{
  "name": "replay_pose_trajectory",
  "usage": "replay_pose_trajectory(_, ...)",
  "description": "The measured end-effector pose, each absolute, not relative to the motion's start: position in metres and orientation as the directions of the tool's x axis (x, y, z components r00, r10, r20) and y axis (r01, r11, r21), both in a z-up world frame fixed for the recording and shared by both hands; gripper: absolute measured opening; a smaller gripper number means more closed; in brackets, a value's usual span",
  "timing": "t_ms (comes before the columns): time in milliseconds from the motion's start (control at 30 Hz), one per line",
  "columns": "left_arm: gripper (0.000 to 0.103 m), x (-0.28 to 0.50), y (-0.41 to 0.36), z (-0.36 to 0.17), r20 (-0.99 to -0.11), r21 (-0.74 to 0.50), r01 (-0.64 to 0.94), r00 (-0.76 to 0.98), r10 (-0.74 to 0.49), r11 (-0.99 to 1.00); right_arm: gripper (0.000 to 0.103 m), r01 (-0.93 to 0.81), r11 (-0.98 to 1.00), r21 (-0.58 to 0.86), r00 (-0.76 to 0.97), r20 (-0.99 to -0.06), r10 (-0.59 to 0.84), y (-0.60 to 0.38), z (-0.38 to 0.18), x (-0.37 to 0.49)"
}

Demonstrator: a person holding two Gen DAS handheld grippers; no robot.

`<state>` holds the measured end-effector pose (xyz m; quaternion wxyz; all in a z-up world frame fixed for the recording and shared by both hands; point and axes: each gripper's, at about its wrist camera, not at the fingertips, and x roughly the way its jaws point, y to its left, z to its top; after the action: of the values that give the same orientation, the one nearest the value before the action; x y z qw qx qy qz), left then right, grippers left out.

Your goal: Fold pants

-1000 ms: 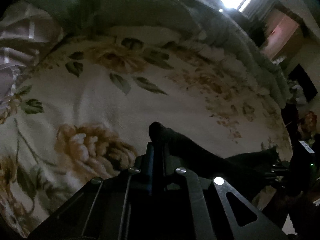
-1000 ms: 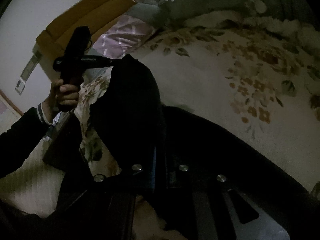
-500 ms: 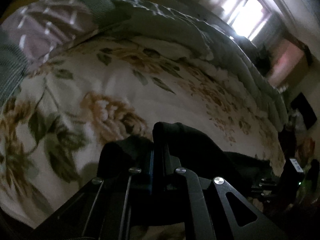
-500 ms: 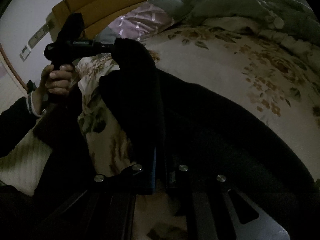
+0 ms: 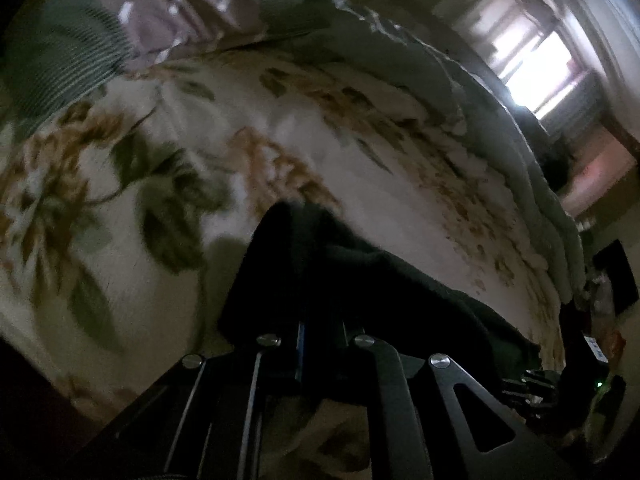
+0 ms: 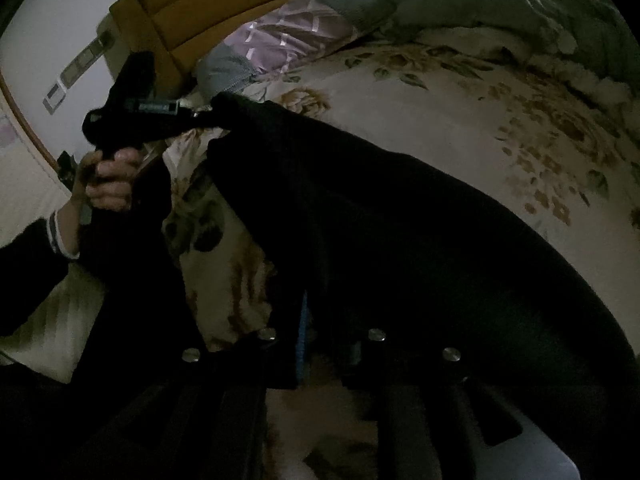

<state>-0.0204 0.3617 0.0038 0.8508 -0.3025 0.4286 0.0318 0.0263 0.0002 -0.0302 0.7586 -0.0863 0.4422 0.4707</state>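
The black pants [image 6: 400, 224] hang stretched between both grippers above the floral bed sheet [image 6: 460, 120]. My left gripper [image 5: 308, 240] is shut on one end of the pants [image 5: 380, 280], fabric bunched over its fingers. It also shows in the right wrist view [image 6: 200, 116], held by a hand, pinching the far corner of the pants. My right gripper [image 6: 316, 280] is shut on the near edge of the pants; its fingertips are hidden under the dark cloth.
A grey-green quilt [image 5: 460, 92] is piled along the bed's far side. A purple checked pillow [image 6: 288, 44] lies by the orange headboard [image 6: 200, 8]. A bright window [image 5: 536, 64] is at the far right. The person's body [image 6: 40, 280] is at left.
The left gripper has carried its end of the pants toward the pillow end of the bed. The pants now spread wider and flatter between the grippers, lower over the sheet.
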Motion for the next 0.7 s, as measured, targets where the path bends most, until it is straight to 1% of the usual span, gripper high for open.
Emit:
replay_pose_trajectory(67,0.004,-0.027,0.362,0.001,-0.753,-0.498,-0.339,0.626,-0.205,0.798,0.021,-0.791,0.524,0.315,0.138,-0.742,0.656,0.001,-0.031,0.025)
replay_pose_trajectory(100,0.008,-0.031,0.361,-0.001,-0.756,-0.502,-0.356,0.622,-0.201,0.788,0.025,-0.795,0.513,0.325,0.125,-0.739,0.662,0.001,-0.031,0.022)
replay_pose_trajectory(133,0.010,-0.037,0.360,-0.003,-0.767,-0.501,-0.383,0.613,-0.193,0.776,0.034,-0.799,0.507,0.322,0.121,-0.741,0.661,0.003,-0.031,0.019)
replay_pose_trajectory(200,0.019,-0.045,0.358,-0.004,-0.769,-0.508,-0.402,0.610,-0.191,0.762,0.045,-0.807,0.496,0.321,0.115,-0.738,0.665,0.004,-0.031,0.014)
replay_pose_trajectory(233,0.023,-0.050,0.356,-0.003,-0.772,-0.507,-0.415,0.608,-0.184,0.755,0.046,-0.809,0.490,0.323,0.112,-0.734,0.670,0.004,-0.030,0.013)
replay_pose_trajectory(267,0.038,-0.054,0.353,-0.001,-0.774,-0.509,-0.424,0.607,-0.182,0.749,0.046,-0.810,0.487,0.326,0.111,-0.730,0.674,0.004,-0.028,0.012)
replay_pose_trajectory(300,0.057,-0.057,0.350,0.001,-0.776,-0.509,-0.431,0.605,-0.180,0.745,0.046,-0.810,0.486,0.330,0.111,-0.726,0.678,0.003,-0.027,0.011)
replay_pose_trajectory(333,0.064,-0.062,0.346,0.004,-0.777,-0.511,-0.447,0.605,-0.173,0.734,0.046,-0.808,0.485,0.334,0.112,-0.722,0.683,0.002,-0.025,0.011)
replay_pose_trajectory(367,0.069,-0.064,0.344,0.006,-0.774,-0.518,-0.454,0.609,-0.172,0.724,0.046,-0.806,0.487,0.337,0.116,-0.716,0.689,0.001,-0.023,0.012)
replay_pose_trajectory(467,0.076,-0.068,0.338,0.009,-0.773,-0.551,-0.489,0.605,-0.192,0.676,0.046,-0.793,0.498,0.351,0.131,-0.699,0.703,-0.003,-0.017,0.017)
replay_pose_trajectory(567,0.077,-0.066,0.334,0.011,-0.771,-0.575,-0.521,0.602,-0.206,0.631,0.046,-0.775,0.515,0.365,0.152,-0.684,0.714,-0.008,-0.012,0.023)
replay_pose_trajectory(700,0.077,-0.059,0.323,0.015,-0.807,-0.523,-0.559,0.568,-0.161,0.644,0.047,-0.737,0.544,0.401,0.178,-0.662,0.728,-0.018,-0.007,0.034)
